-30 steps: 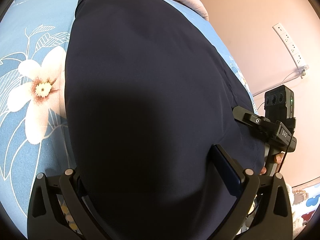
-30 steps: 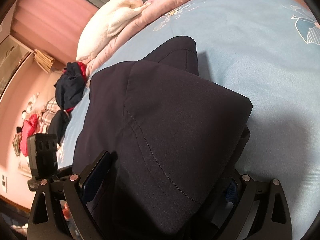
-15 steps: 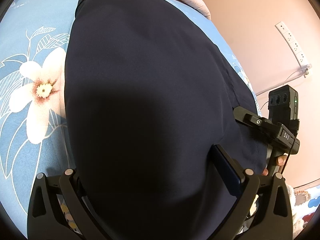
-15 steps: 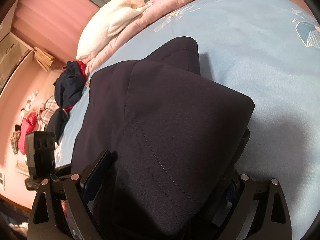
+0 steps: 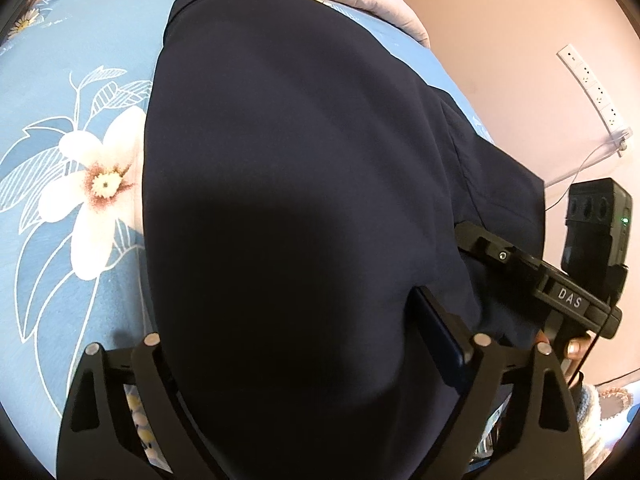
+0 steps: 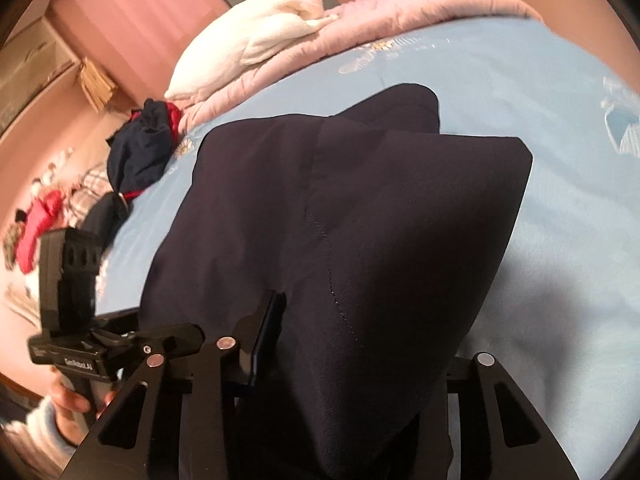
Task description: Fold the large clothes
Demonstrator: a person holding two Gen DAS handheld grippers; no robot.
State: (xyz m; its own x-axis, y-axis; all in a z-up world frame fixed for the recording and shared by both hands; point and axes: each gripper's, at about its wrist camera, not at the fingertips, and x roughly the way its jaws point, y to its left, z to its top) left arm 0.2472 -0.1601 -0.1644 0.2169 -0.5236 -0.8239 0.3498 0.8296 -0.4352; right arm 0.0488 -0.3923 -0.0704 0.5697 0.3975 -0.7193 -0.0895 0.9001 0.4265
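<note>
on the left of the left wrist view a blue bedsheet printed with a large white flower covers the bed, and a dark navy garment lies spread across it, filling the middle of the view. the left tongs straddle the near edge of that garment with the cloth bulging between the two fingers; the jaws stand wide and are closing, and the pads do not clearly press the cloth. to the right, the other handheld tool reaches onto the garment's edge, with a white power strip on the pink wall beyond. in the right wrist view a heap of dark and red clothes sits at the far left edge of the bed, a white blanket lies on a pink quilt behind, and the folded navy garment rises toward the camera. the right tongs are closing with a thick fold of it between them; whether the pads grip yet i cannot tell.
</note>
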